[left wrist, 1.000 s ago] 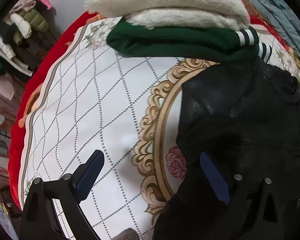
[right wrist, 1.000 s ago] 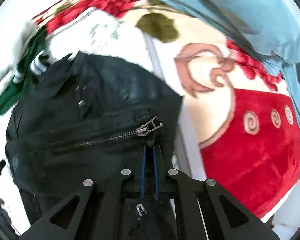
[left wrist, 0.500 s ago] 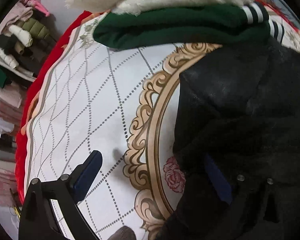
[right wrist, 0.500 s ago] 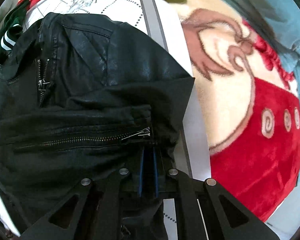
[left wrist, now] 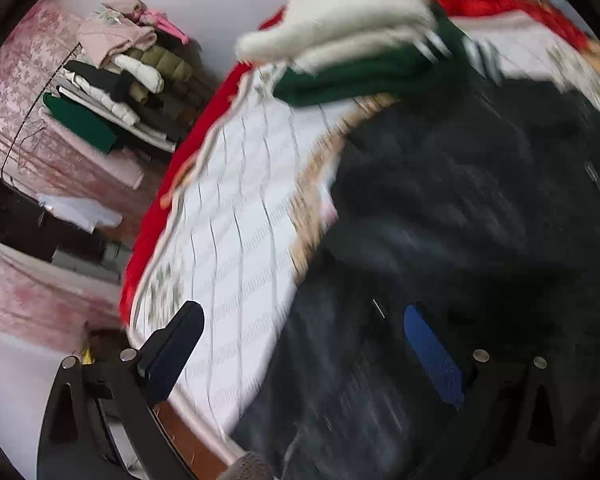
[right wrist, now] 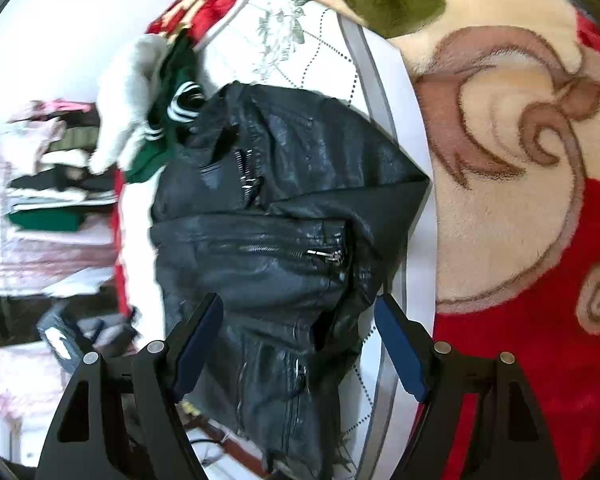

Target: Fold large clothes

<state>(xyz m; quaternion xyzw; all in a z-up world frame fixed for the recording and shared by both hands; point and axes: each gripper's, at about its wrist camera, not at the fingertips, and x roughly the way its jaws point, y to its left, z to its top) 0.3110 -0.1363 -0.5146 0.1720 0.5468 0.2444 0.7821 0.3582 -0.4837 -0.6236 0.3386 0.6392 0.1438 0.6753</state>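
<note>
A black leather jacket (right wrist: 280, 240) lies folded on the white patterned bed cover (right wrist: 300, 36), its sleeve zipper (right wrist: 292, 254) facing up. My right gripper (right wrist: 298, 322) hovers over the jacket's near end with its jaws opening wide. The jacket shows between the fingers, but neither pad presses on it. In the blurred left wrist view the jacket (left wrist: 460, 220) fills the right side. My left gripper (left wrist: 300, 332) is open, with one finger over the jacket and the other over the bed cover (left wrist: 240, 200) near the bed's edge.
A folded white fleece on a green striped garment (left wrist: 360, 40) sits just beyond the jacket. A red and cream plush blanket (right wrist: 520, 340) lies to the right. Off the bed's left edge, a heap of clothes (left wrist: 112, 92) rests by the wall.
My right gripper was shut on the jacket's edge by the zipper; it has let go and drawn back. My left gripper, still open, has pulled back quickly towards the bed's edge.
</note>
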